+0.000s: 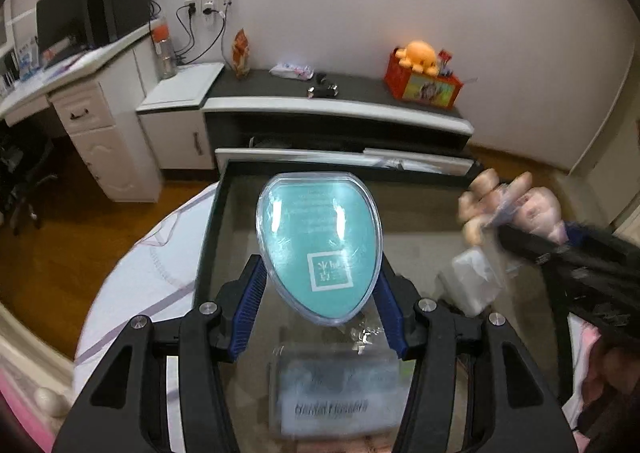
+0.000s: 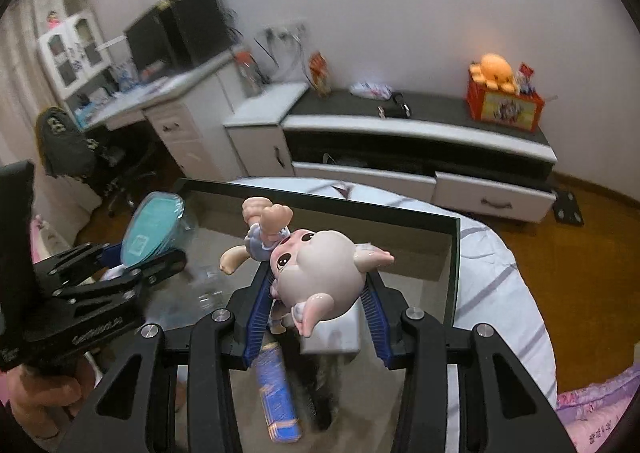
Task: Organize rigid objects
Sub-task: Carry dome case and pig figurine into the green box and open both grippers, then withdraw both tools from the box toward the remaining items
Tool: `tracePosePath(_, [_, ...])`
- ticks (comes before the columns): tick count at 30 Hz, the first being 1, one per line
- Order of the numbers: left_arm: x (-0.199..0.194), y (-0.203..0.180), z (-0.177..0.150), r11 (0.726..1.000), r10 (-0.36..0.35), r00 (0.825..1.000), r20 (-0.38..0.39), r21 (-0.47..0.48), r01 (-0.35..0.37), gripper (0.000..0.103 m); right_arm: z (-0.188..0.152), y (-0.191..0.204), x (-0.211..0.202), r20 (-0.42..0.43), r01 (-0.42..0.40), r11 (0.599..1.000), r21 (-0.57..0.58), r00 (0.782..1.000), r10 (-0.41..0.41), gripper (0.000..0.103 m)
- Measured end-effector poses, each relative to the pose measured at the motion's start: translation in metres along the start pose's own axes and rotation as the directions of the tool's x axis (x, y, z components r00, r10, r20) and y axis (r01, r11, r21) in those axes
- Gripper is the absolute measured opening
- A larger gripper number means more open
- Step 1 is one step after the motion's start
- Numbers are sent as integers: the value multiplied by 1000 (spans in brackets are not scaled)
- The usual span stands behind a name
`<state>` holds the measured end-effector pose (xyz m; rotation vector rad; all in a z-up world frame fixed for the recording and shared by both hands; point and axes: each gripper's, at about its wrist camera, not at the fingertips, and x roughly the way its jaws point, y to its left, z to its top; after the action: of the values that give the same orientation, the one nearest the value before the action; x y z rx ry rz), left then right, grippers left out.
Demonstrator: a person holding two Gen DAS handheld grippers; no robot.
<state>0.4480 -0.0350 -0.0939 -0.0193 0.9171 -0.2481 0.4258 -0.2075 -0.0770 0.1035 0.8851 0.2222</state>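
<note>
My left gripper [image 1: 320, 285] is shut on a clear egg-shaped case with a teal insert [image 1: 318, 243], held above the glass tabletop [image 1: 420, 225]. The case also shows in the right wrist view [image 2: 154, 231], at the left. My right gripper [image 2: 316, 293] is shut on a pink pig figurine [image 2: 316, 267], gripping its head, with the body and legs pointing away. The figurine also shows blurred in the left wrist view [image 1: 508, 205], at the right.
On the glass tabletop lie a clear packet with printed text [image 1: 332, 393], a white box [image 1: 476, 281] and a blue tube [image 2: 276, 397]. The tabletop sits over a striped bed cover [image 2: 496, 285]. Beyond stand a low TV cabinet [image 1: 336, 109] and a desk [image 1: 80, 65].
</note>
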Motion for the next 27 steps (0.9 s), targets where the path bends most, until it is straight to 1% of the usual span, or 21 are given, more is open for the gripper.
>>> tracePosePath(1, [6, -1, 2, 1000, 17, 1000, -21, 6, -17, 54, 2, -4, 9, -18, 8, 1000, 9, 1000, -7, 44])
tracePosePath(3, [13, -2, 3, 1000, 14, 999, -53, 9, -14, 54, 3, -9, 24, -57, 24, 1000, 17, 998, -23, 44])
tracePosePath(5, [11, -4, 4, 999, 37, 998, -43, 19, -37, 66, 1, -12, 34, -85, 38, 999, 20, 996, -36, 44])
tracePosePath(6, [9, -4, 5, 998, 54, 998, -34, 23, -53, 83, 0, -14, 38, -99, 38, 999, 28, 994, -35, 45])
tracePosePath(7, [7, -4, 5, 997, 71, 997, -24, 26, -71, 96, 0, -15, 38, -100, 37, 999, 33, 994, -33, 45])
tracePosePath(8, [3, -5, 4, 997, 69, 998, -11, 27, -69, 98, 0, -14, 34, -89, 36, 999, 35, 996, -32, 46])
tracePosePath(9, [-2, -6, 2, 997, 74, 997, -3, 36, -74, 100, 0, -13, 29, -75, 38, 999, 30, 997, -36, 56])
tracePosePath(10, [-5, -7, 1, 995, 86, 996, 2, 45, -86, 101, 0, -11, 25, -69, 38, 999, 22, 997, -36, 74])
tracePosePath(11, [-10, -8, -1, 994, 98, 995, 11, 53, -99, 102, -1, -9, 21, -64, 37, 999, 17, 997, -36, 83])
tracePosePath(14, [-32, -8, -9, 994, 93, 995, 46, 49, -95, 102, -6, -1, 4, -35, 30, 1000, 4, 999, -30, 86])
tracePosePath(15, [-41, -7, -13, 995, 91, 994, 64, 41, -94, 103, -9, 0, -2, -22, 30, 1000, 8, 999, -30, 91])
tracePosePath(16, [-56, -6, -19, 995, 93, 991, 92, 31, -96, 103, -12, 2, -10, -7, 36, 999, 11, 999, -36, 103])
tracePosePath(18, [-78, -5, -28, 995, 96, 987, 133, 17, -99, 103, -20, 5, -31, 43, 44, 999, 16, 998, -44, 103])
tracePosePath(20, [-104, -6, -41, 995, 95, 981, 172, 5, -97, 103, -30, 9, -55, 85, 29, 999, 27, 996, -32, 103])
tracePosePath(24, [-154, -6, -68, 996, 87, 970, 226, -23, -84, 103, -51, 20, -104, 160, 11, 999, 38, 987, -17, 103])
tracePosePath(27, [-188, -9, -89, 995, 99, 960, 262, -41, -91, 103, -71, 28, -140, 203, -3, 999, 52, 979, -7, 103])
